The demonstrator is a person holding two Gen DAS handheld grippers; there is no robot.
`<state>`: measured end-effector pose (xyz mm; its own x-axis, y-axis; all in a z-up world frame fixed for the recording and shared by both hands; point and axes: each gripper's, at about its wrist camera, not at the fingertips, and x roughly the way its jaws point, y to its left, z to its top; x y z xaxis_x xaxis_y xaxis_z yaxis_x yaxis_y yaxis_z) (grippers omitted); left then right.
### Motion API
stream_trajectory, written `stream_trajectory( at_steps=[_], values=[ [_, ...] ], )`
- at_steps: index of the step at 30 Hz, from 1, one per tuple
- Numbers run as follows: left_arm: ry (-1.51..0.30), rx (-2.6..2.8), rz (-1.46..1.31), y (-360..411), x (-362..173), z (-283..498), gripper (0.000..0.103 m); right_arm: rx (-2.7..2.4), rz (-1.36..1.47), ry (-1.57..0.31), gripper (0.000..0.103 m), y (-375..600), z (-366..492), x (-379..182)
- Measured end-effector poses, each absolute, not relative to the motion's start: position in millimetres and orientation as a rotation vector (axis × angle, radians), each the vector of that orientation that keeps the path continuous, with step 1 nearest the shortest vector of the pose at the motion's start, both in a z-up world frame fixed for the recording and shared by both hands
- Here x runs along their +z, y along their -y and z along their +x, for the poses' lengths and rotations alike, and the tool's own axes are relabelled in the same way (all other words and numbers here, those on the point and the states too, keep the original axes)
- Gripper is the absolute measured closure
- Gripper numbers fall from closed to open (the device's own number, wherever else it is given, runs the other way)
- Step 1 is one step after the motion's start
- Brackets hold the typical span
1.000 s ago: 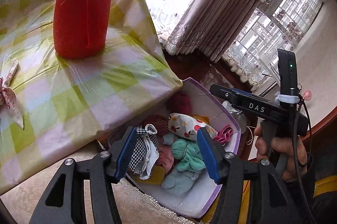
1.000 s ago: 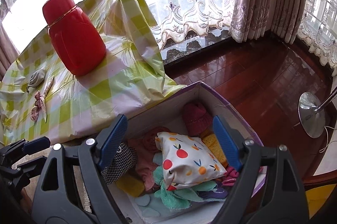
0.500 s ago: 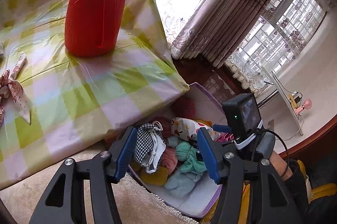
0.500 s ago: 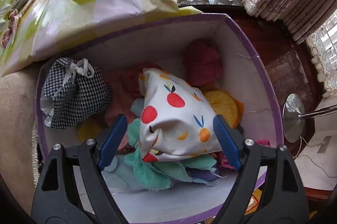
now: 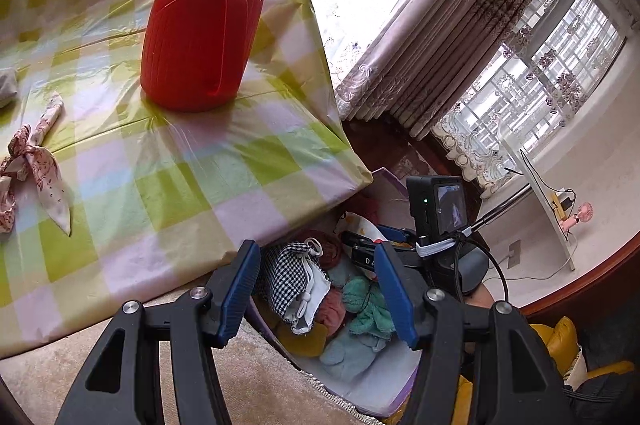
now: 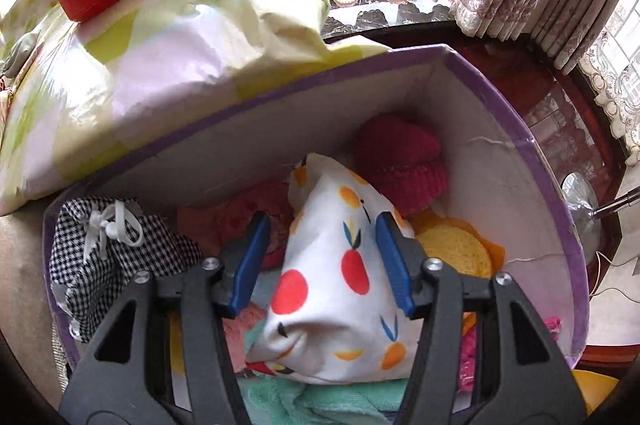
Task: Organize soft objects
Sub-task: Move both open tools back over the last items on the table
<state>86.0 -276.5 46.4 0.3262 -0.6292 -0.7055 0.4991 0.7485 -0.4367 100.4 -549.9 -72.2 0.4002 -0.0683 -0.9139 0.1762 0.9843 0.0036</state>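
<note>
The fruit-print pouch point(image 6: 340, 265) lies in the purple box point(image 6: 520, 161), long axis running away from the right gripper point(image 6: 320, 261), directly between its closing jaws. The pads are not yet pressing it. The left gripper point(image 5: 316, 293) hangs half-open and empty above the box's near corner.

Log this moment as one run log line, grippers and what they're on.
right gripper: closing around fruit-print pouch in purple box | left gripper: open, empty, above box | checkered pouch: in box

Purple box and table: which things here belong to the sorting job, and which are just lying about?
Part of the job:
- purple box
- fruit-print pouch, between the closing jaws of the right tool
- checked drawstring bag
- dark pink knit piece
- floral scarf on the table

Just lying about:
- red flask
- curtains
</note>
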Motion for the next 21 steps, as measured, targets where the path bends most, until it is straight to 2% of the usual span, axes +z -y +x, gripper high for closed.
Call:
stream_trajectory(
  at_steps=[1,6,13,21],
  values=[
    [-0.986,-0.731,-0.157,271,47,89,0.043,-0.157,0.106,-1.137,0.033,547,100,-65],
    [-0.947,-0.636,-0.215,228,50,106,0.043,-0.150,0.107,-1.075,0.029,529,95,-26],
    [-0.884,-0.435,-0.296,145,50,131,0.043,-0.038,0.076,-1.007,0.026,472,103,17],
    [-0.852,-0.240,-0.332,61,39,159,0.043,0.155,0.010,-0.967,0.022,375,130,32]
  ],
)
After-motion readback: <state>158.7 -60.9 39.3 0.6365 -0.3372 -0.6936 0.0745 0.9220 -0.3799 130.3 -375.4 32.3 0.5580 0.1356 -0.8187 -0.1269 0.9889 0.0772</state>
